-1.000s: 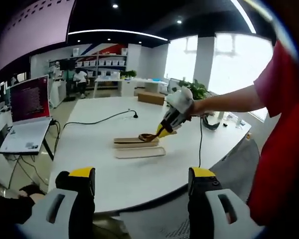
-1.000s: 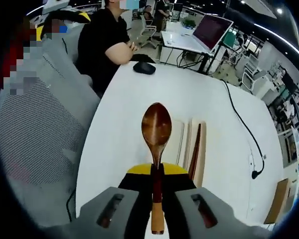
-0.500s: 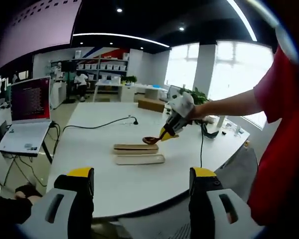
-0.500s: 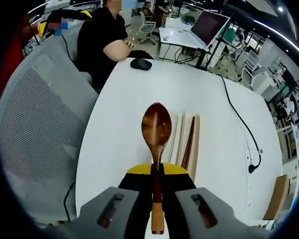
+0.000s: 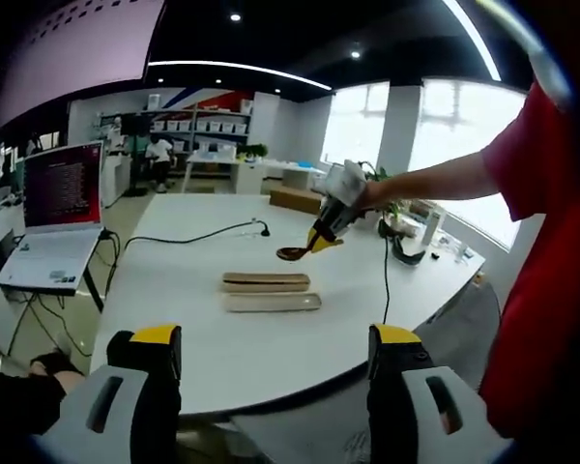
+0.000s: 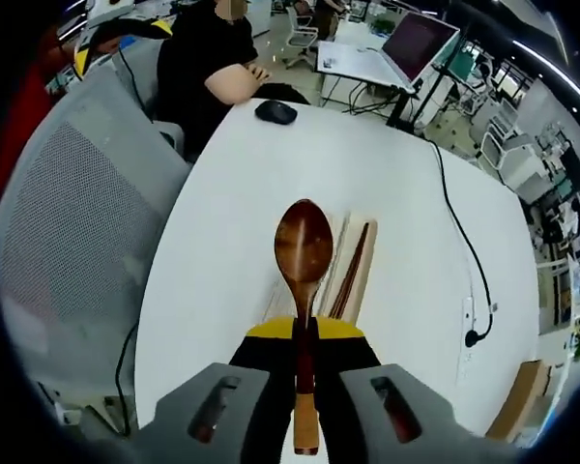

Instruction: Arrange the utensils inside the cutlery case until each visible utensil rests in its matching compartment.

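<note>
your right hand-held gripper (image 6: 300, 353) is clamped on the handle of the wooden spoon (image 6: 304, 253), bowl pointing forward. over the last second you have lifted it: in the left gripper view the right hand-held gripper (image 5: 321, 238) was down at the cutlery case, and now it hangs clear above and beyond the cutlery case (image 5: 270, 291), with the spoon in the air. in the right gripper view the case (image 6: 360, 259) has dropped further below the spoon, a dark utensil (image 6: 349, 273) lying in one slot. by my reading the spoon is out of the case and not yet in its own compartment, so you need to bring it back down over the matching slot. your left hand-held gripper (image 5: 269, 360) stands with jaws apart and nothing between them, near the table (image 5: 193, 280) edge. no brand, label or writing is readable; the laptop (image 5: 56, 217) screen's text is too small.
</note>
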Tool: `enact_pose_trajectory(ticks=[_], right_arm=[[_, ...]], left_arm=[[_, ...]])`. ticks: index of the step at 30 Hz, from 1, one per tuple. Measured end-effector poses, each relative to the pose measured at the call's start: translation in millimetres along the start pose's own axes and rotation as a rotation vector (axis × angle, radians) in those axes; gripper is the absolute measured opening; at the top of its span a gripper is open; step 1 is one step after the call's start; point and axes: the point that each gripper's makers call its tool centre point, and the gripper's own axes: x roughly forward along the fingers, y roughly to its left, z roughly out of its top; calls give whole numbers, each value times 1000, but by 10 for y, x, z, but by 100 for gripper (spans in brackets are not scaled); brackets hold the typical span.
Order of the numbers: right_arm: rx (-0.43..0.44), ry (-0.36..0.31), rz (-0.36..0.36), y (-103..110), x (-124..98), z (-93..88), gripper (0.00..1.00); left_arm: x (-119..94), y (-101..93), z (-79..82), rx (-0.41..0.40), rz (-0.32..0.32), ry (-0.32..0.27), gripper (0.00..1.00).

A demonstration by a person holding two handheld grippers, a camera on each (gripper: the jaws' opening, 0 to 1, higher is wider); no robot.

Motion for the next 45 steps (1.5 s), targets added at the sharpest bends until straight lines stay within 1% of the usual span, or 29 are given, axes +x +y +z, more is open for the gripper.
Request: enact_pose_trajectory(ticks=[2, 4, 5, 8, 10, 13, 16, 18, 20, 21, 22, 23, 25, 26, 29, 32, 35, 37, 38, 39, 40, 42, 45], right_arm=[[-7, 12, 1, -28, -37, 2, 2], [-21, 24, 2, -98, -58, -19, 2], [-31, 29, 4, -165, -60, -44, 2], [-39, 36, -2, -198, -116, -14, 2], [-14, 37, -7, -227, -141, -1, 1], [21, 15, -13, -332, -144, 8, 1], [28, 7, -9, -365, -149, 32, 2], [22, 14, -6, -399, -153, 40, 2], [11, 34, 3, -467, -176, 24, 2], [15, 37, -8, -534, -223, 49, 2], [22, 33, -10, -578, -257, 75, 2], [66, 16, 2, -619, -290, 124, 2], [132, -22, -21, -733, -313, 209, 2], [147, -25, -14, -748, -310, 226, 2], [168, -29, 0, -757, -248, 280, 2], [175, -28, 7, -747, -166, 310, 2], [189, -30, 14, -749, -63, 314, 2], [210, -29, 12, -752, 26, 296, 2], [238, -34, 9, -752, 112, 280, 2], [250, -31, 21, -764, 180, 248, 2], [253, -12, 31, -746, 247, 221, 2], [222, 12, 39, -714, 292, 223, 2], [253, -11, 39, -715, 298, 313, 2]], left_arm=[[13, 8, 11, 4, -1, 0, 81], [30, 15, 23, 5, -4, -2, 81], [37, 17, 25, 5, -5, -2, 81], [63, 25, 15, 10, -8, 4, 80], [71, 20, 5, 15, -12, 11, 80], [74, 14, 5, 21, -16, 13, 80], [83, 31, -6, 12, -16, 14, 80], [96, 38, -36, 9, -17, 23, 80], [100, 36, -52, 12, -19, 33, 80], [100, 33, -51, 16, -20, 35, 80], [100, 31, -46, 18, -20, 34, 80], [104, 36, -45, 14, -17, 31, 80], [109, 48, -54, 6, -12, 30, 79], [112, 51, -58, 4, -9, 30, 79], [106, 39, -76, -3, -5, 28, 79], [99, 33, -132, -12, 0, 38, 79], [80, 47, -152, -16, 8, 40, 79], [62, 72, -155, -23, 16, 29, 79], [60, 87, -162, -36, 20, 25, 79], [64, 95, -146, -88, 19, 6, 78], [68, 95, -121, -115, 15, -10, 78], [66, 112, -107, -102, 20, -10, 78], [76, 97, -85, -77, 17, -4, 78]])
